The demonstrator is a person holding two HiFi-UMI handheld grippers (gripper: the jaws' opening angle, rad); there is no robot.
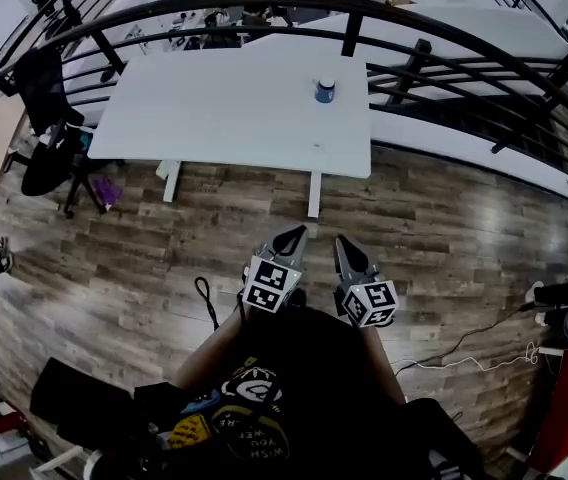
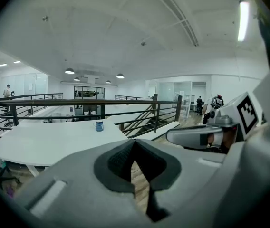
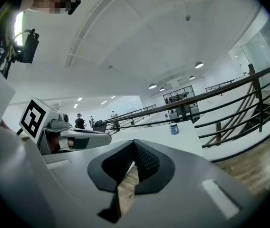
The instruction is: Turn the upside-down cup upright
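A small blue cup stands near the far right edge of the white table. It also shows far off in the left gripper view and in the right gripper view. Both grippers are held close to the person's body, well short of the table. My left gripper is shut with nothing in it, its jaws meeting at the tips. My right gripper is shut and empty too. I cannot tell at this distance which way up the cup stands.
A black railing curves behind and to the right of the table. A black office chair stands at the table's left end. Wood floor lies between me and the table. Cables trail on the floor at right.
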